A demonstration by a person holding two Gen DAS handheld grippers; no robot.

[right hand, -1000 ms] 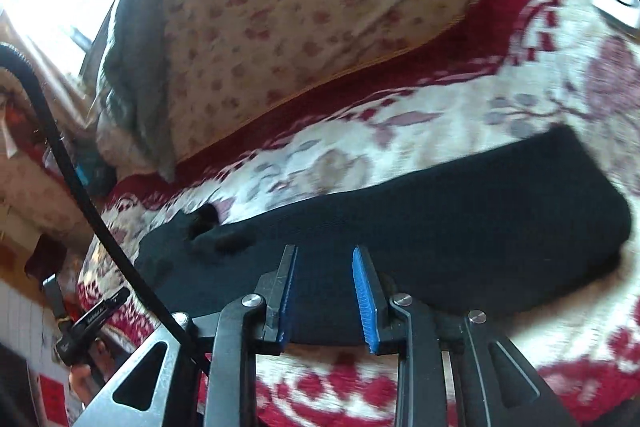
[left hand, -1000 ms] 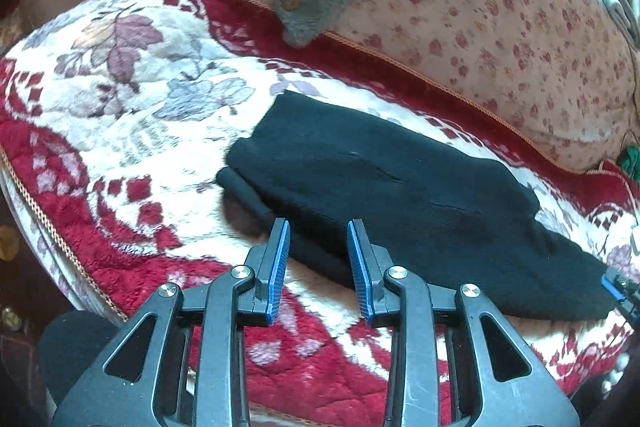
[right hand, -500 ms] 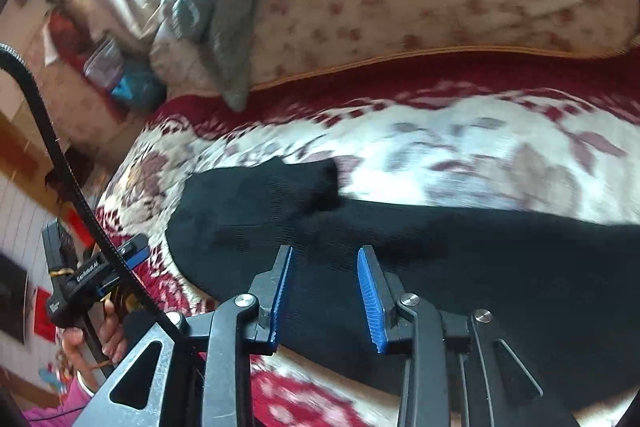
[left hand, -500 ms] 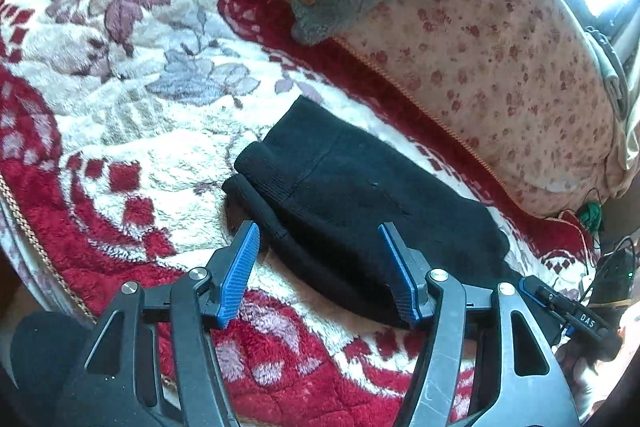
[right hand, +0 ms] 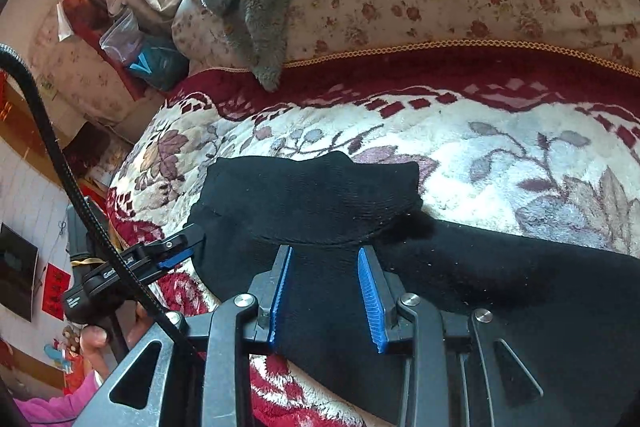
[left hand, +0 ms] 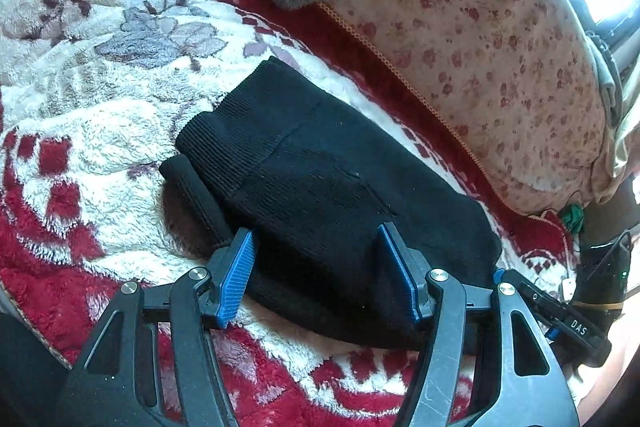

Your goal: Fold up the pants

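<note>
1. The black pants (left hand: pixel 320 187) lie folded over on the floral blanket (left hand: pixel 100 99).
2. The left hand-held gripper (left hand: pixel 316 275) hangs wide open over them, holding nothing.
3. The right hand-held gripper (right hand: pixel 324 291) is parted, empty, above the fold.

Pants (left hand: pixel 320 183) on blanket (left hand: pixel 80 99), before pillow (left hand: pixel 500 47)

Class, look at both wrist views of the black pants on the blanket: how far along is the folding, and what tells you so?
Done: the pants lie on the blanket with one end doubled over, so two layers show.
In hand: nothing is gripped; the left gripper and right gripper both hang open above the cloth.
Left: a long stretch of the pants extends unfolded in the right wrist view, so probably another fold and tidying.
</note>
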